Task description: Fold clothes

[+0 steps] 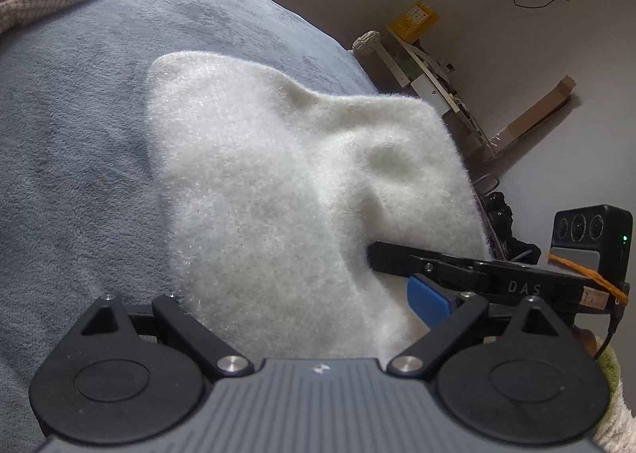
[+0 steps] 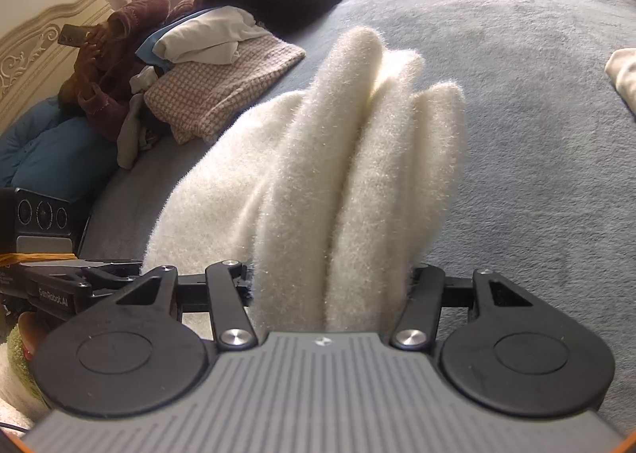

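A white fluffy garment (image 1: 278, 175) lies partly on the grey-blue bed blanket (image 1: 71, 135) and rises toward both grippers. In the left wrist view it covers the fingers of my left gripper (image 1: 318, 314), which appears shut on its near edge. My right gripper (image 1: 397, 266), with one blue pad showing, bites the same garment from the right. In the right wrist view the garment (image 2: 357, 175) hangs in thick bunched folds between the jaws of my right gripper (image 2: 330, 286), shut on them with its fingertips buried. My left gripper (image 2: 103, 278) shows at the left, beside the fabric.
A pile of clothes (image 2: 222, 87) lies at the bed's head: checked pink, white and dark pieces. A person (image 2: 111, 67) in maroon sits by the headboard. Another pale cloth (image 2: 624, 75) lies at the right edge. Past the bed edge, cardboard (image 1: 532, 111) and clutter lie on the floor.
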The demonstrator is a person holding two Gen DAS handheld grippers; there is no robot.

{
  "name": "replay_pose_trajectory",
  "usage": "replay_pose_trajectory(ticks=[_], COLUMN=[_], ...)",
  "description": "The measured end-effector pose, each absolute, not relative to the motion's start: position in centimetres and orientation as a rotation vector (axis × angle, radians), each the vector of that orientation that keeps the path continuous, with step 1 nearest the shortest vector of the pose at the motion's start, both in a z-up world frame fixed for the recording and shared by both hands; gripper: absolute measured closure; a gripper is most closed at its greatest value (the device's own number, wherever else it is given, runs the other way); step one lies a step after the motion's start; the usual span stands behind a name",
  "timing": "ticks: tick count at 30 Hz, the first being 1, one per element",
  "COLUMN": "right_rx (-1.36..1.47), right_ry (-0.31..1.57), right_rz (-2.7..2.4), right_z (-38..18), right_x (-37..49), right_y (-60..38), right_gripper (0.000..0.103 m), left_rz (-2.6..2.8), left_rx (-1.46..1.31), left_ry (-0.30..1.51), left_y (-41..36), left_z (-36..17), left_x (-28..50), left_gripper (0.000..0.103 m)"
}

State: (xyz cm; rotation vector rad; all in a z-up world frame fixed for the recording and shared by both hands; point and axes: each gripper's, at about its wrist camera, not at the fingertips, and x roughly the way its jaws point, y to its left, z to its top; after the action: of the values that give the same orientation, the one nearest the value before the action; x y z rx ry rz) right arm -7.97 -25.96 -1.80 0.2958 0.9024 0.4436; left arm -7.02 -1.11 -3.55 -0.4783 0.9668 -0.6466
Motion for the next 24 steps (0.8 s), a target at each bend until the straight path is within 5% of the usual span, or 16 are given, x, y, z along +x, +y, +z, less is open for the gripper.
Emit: replay_pose_trajectory(ticks=[24], right_rx=[0.293], right_ry=[0.821], right_rz=[0.33], right_z=[-1.3], right_x=[-4.8], right_y=[-35.4], right_gripper=[0.05], left_rz=[-0.824], left_rx=[-0.196], left_ry=[1.056], left_y=[-12.2], left_z=[-1.1], left_x=[0.3], left_gripper=[0.008])
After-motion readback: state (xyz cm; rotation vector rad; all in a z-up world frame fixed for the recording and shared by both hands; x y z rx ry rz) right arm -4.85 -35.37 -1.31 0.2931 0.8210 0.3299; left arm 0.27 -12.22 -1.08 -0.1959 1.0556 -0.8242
